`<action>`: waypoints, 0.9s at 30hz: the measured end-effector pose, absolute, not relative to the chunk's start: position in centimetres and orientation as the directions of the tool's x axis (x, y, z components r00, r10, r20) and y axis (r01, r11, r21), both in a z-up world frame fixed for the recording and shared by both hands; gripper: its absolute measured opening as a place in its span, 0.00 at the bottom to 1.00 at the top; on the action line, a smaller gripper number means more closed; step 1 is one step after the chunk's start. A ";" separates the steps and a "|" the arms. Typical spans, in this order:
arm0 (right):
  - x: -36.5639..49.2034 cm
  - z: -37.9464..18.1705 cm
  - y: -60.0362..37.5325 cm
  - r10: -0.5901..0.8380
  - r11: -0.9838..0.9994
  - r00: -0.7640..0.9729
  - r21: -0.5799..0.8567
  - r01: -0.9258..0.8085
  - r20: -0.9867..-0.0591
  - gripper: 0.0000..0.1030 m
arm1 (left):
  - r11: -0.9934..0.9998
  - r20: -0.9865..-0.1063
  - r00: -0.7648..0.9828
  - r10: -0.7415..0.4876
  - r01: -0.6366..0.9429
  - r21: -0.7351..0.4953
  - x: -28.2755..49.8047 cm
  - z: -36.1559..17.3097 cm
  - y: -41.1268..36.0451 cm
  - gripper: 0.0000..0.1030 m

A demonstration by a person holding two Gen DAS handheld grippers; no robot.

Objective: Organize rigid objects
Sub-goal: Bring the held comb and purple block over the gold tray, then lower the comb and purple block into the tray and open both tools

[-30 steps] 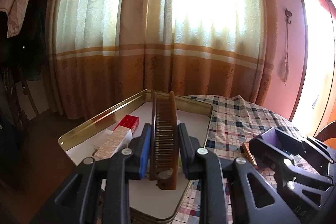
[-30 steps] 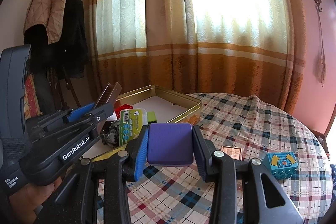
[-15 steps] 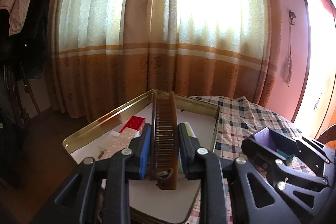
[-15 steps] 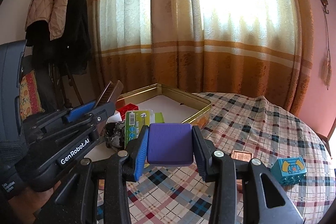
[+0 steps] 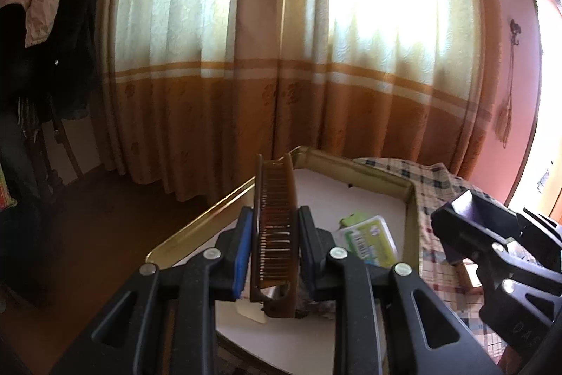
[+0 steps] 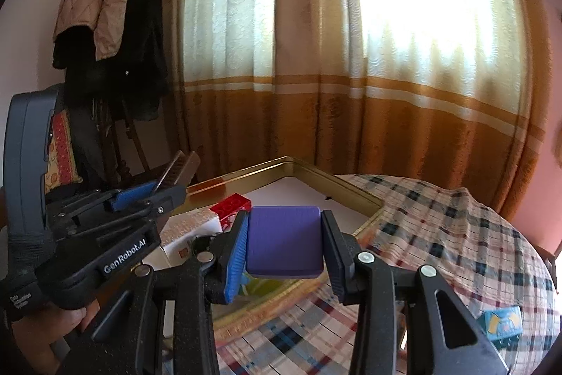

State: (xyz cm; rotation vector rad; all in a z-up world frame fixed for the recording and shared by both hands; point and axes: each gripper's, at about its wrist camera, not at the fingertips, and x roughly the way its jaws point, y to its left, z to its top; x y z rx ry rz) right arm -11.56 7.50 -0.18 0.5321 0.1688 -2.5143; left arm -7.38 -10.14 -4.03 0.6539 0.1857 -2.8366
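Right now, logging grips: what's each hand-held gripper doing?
Left hand-held gripper: closed on the brown comb.
Right hand-held gripper: closed on the purple block.

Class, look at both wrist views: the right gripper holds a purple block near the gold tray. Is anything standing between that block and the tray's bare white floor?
Nothing visible blocks it. The purple block hangs at the gold tray rim; bare floor lies just beyond.
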 end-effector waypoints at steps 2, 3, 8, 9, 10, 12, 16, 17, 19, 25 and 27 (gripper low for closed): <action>-12.0 -0.6 6.7 -0.514 -0.821 -0.740 -0.001 0.571 -0.434 0.41 | -0.966 -0.459 -0.867 -0.195 0.250 -0.061 -7.7 -4.3 -10.4 0.23; -12.0 -0.8 6.3 -0.518 -0.816 -0.733 -0.003 0.578 -0.441 0.41 | -0.964 -0.462 -0.863 -0.202 0.258 -0.059 -7.7 -4.4 -10.6 0.23; -12.1 -1.6 4.3 -0.536 -0.787 -0.697 -0.016 0.616 -0.477 0.41 | -0.955 -0.472 -0.850 -0.233 0.291 -0.052 -7.9 -4.4 -11.6 0.23; -12.1 -1.8 3.9 -0.541 -0.781 -0.687 -0.012 0.624 -0.485 0.41 | -0.952 -0.473 -0.848 -0.241 0.302 -0.056 -7.9 -4.4 -12.0 0.23; -12.1 -2.0 3.7 -0.547 -0.775 -0.676 -0.008 0.632 -0.495 0.41 | -0.949 -0.474 -0.845 -0.247 0.310 -0.059 -7.9 -4.4 -12.3 0.23; -12.0 -2.7 2.9 -0.555 -0.758 -0.651 -0.007 0.652 -0.518 0.41 | -0.943 -0.475 -0.841 -0.260 0.327 -0.062 -7.9 -4.5 -12.9 0.23; -12.4 -4.0 1.7 -0.568 -0.732 -0.598 0.014 0.682 -0.565 0.41 | -0.943 -0.487 -0.833 -0.263 0.328 -0.051 -8.2 -4.8 -12.9 0.23; -12.6 -4.3 1.6 -0.566 -0.732 -0.592 0.020 0.681 -0.574 0.41 | -0.945 -0.491 -0.832 -0.260 0.323 -0.046 -8.2 -4.9 -12.7 0.23; -13.0 -4.6 1.6 -0.555 -0.743 -0.596 0.025 0.669 -0.580 0.41 | -0.949 -0.498 -0.829 -0.255 0.312 -0.034 -8.4 -5.1 -12.4 0.23; -13.4 -4.7 1.9 -0.504 -0.773 -0.635 -0.023 0.634 -0.585 0.41 | -0.956 -0.523 -0.815 -0.248 0.293 -0.003 -8.9 -5.7 -11.6 0.24; -13.3 -4.8 1.7 -0.493 -0.774 -0.647 -0.047 0.631 -0.582 0.42 | -0.956 -0.528 -0.810 -0.256 0.292 0.016 -9.0 -5.9 -11.3 0.25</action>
